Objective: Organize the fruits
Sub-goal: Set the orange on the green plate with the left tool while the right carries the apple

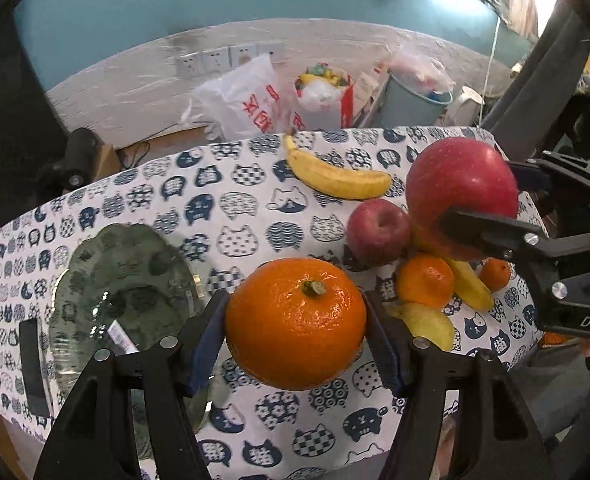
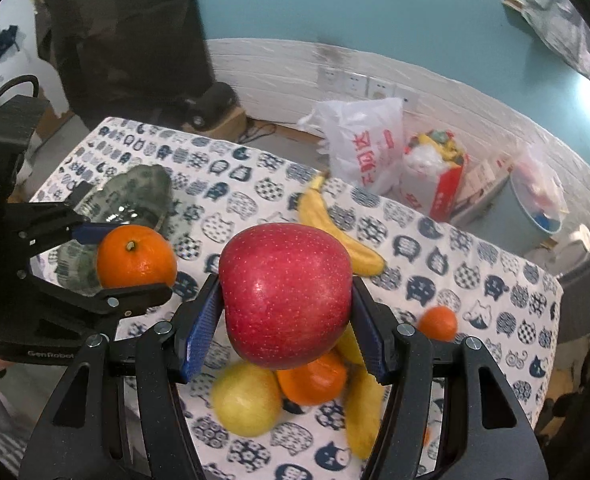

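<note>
My left gripper (image 1: 295,324) is shut on a large orange (image 1: 295,322) and holds it above the cat-print table, right of a clear glass plate (image 1: 127,280). My right gripper (image 2: 285,312) is shut on a big red apple (image 2: 285,292), lifted above the fruit pile. Both also show in the other view: the apple (image 1: 461,188) at the right, the orange (image 2: 135,256) near the plate (image 2: 135,196) at the left. On the cloth lie a smaller red apple (image 1: 377,230), a banana (image 1: 335,174), small oranges (image 1: 425,280), another banana (image 1: 471,284) and a yellow pear (image 1: 427,322).
The table is covered by a cat-print cloth (image 1: 255,208). Behind it on the floor are plastic bags (image 1: 247,100), a red box of rubbish (image 1: 323,96) and a blue bin (image 1: 415,100). A dark phone-like object (image 1: 33,368) lies left of the plate.
</note>
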`<state>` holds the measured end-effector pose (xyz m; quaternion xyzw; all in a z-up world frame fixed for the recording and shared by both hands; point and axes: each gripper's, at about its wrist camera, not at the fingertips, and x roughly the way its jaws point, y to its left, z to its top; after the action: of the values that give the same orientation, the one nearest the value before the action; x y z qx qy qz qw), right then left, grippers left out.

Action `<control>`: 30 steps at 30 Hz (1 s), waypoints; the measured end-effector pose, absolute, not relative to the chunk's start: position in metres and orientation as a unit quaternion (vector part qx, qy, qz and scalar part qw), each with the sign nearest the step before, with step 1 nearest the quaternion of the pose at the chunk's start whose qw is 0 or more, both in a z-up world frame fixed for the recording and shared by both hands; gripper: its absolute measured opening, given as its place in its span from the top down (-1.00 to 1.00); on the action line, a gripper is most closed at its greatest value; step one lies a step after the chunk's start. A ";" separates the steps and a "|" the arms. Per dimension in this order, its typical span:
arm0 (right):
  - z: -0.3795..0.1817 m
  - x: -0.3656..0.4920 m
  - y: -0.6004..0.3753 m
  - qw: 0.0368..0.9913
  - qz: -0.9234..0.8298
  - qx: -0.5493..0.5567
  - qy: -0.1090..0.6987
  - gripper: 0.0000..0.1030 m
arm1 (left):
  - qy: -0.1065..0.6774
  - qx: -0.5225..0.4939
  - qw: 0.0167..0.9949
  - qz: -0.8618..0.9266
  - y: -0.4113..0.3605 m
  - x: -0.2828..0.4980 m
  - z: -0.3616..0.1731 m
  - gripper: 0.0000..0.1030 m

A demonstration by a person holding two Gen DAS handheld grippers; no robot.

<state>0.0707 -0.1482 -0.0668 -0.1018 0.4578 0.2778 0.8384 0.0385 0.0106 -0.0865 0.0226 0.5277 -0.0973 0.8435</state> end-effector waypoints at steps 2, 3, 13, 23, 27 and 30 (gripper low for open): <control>-0.064 0.071 -0.137 0.837 0.285 -0.104 0.455 -0.20 | 0.526 0.016 0.845 -0.093 0.019 0.036 -0.085 -0.31; -0.064 0.070 -0.132 0.837 0.288 -0.105 0.454 -0.20 | 0.525 0.013 0.846 -0.089 0.025 0.035 -0.084 -0.31; -0.061 0.071 -0.078 0.824 0.319 -0.120 0.453 -0.20 | 0.519 -0.017 0.853 -0.057 0.074 0.021 -0.083 -0.31; -0.065 0.073 -0.017 0.806 0.352 -0.134 0.456 -0.20 | 0.521 -0.048 0.852 -0.012 0.132 0.004 -0.094 -0.31; -0.070 0.071 0.010 0.797 0.368 -0.141 0.458 -0.20 | 0.526 -0.056 0.848 0.007 0.156 -0.004 -0.105 -0.31; -0.076 0.069 0.029 0.787 0.379 -0.146 0.464 -0.20 | 0.532 -0.056 0.845 0.017 0.169 -0.008 -0.115 -0.31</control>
<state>0.0688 0.0285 -0.0759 -0.1458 0.4641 0.3787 0.7873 -0.0075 0.1689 -0.1155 -0.0562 0.5322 0.0168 0.8446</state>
